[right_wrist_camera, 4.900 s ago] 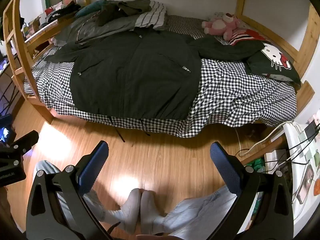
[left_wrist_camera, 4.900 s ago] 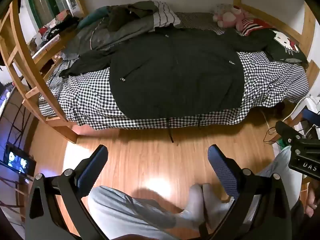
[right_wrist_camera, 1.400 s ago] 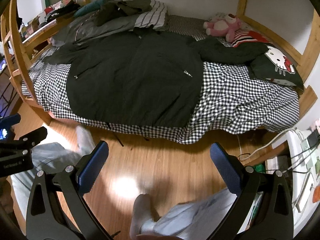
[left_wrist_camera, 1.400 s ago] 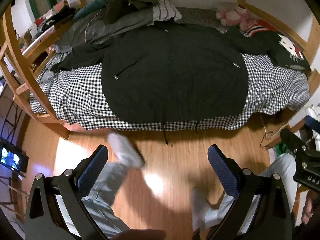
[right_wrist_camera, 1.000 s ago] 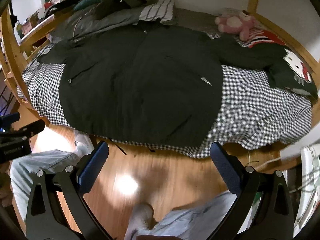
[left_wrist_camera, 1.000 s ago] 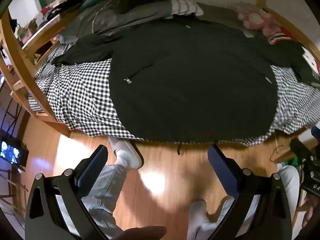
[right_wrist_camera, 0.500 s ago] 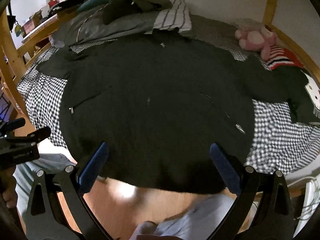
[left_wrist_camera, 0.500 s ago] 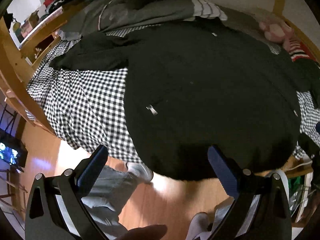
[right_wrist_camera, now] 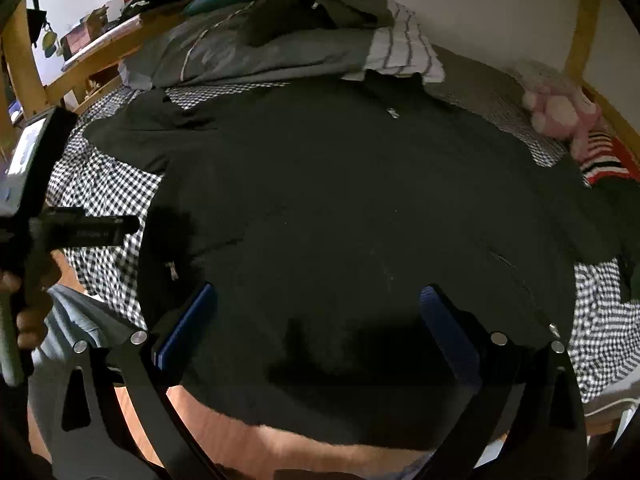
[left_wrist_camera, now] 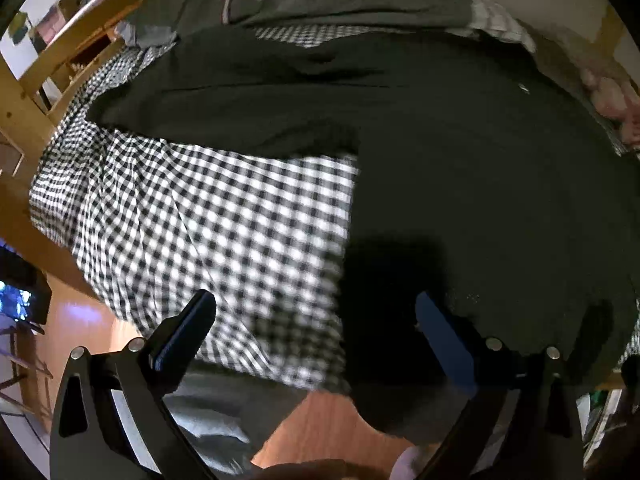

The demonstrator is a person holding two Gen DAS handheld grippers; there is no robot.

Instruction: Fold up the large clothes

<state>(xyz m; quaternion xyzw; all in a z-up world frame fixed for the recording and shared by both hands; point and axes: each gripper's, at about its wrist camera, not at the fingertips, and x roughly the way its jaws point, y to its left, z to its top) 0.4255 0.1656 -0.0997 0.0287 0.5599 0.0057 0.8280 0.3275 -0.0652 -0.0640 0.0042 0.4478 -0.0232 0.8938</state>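
A large black jacket (right_wrist_camera: 340, 200) lies spread flat on the bed, front up, its hem hanging over the near edge. One sleeve (left_wrist_camera: 224, 108) stretches out to the left over the checked sheet (left_wrist_camera: 224, 220). My left gripper (left_wrist_camera: 314, 312) hangs open above the jacket's left side seam, straddling sheet and cloth. Over the lower middle of the jacket my right gripper (right_wrist_camera: 316, 304) is open too, with nothing between its fingers. The left gripper's body (right_wrist_camera: 80, 226) and the hand holding it show at the left edge of the right wrist view.
Grey bedding and a striped pillow (right_wrist_camera: 400, 52) are piled at the back. A pink plush toy (right_wrist_camera: 560, 108) sits at the back right. The wooden bed frame (left_wrist_camera: 24, 80) rises at the left. Wood floor (left_wrist_camera: 316, 432) and the person's grey trousers (left_wrist_camera: 216, 404) lie below.
Both grippers have moved forward from the floor to just above the bed. The left one has shifted toward the jacket's left edge. Both remain open.
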